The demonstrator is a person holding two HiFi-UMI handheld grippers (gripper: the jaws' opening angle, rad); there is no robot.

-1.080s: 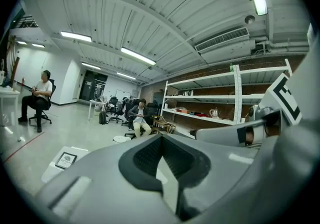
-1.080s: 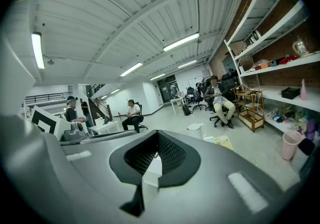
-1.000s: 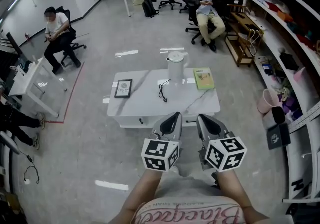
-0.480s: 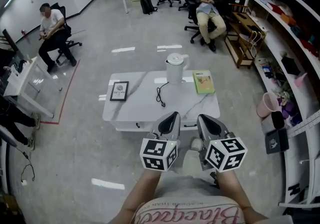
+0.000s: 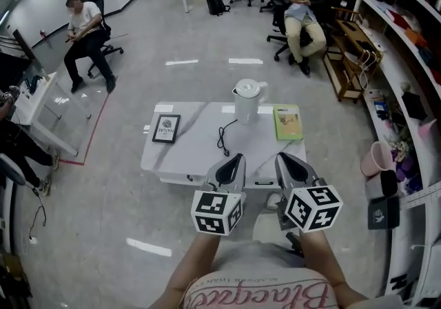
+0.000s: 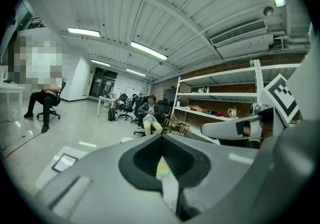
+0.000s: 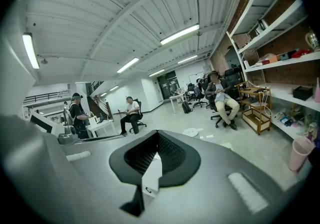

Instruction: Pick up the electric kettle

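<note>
A white electric kettle [image 5: 246, 99] stands upright at the far edge of a low white marble-top table [image 5: 193, 152]; its lid also peeks over the jaws in the right gripper view [image 7: 191, 131]. Its black cord [image 5: 222, 136] lies on the tabletop. My left gripper [image 5: 231, 161] and right gripper [image 5: 288, 161] hover side by side over the table's near edge, well short of the kettle. Both are shut with nothing between the jaws, as the left gripper view [image 6: 162, 168] and the right gripper view [image 7: 152, 160] also show.
A framed picture [image 5: 166, 128] lies at the table's left and a green book [image 5: 288, 123] at its right, beside the kettle. Shelving [image 5: 406, 59] and a pink bin [image 5: 378, 158] line the right. Seated people are at the far left [image 5: 86, 32] and far back [image 5: 303, 4].
The table and kettle have drawn nearer in the head view. Both grippers have moved forward from the open floor to the table's near edge, still shut.
</note>
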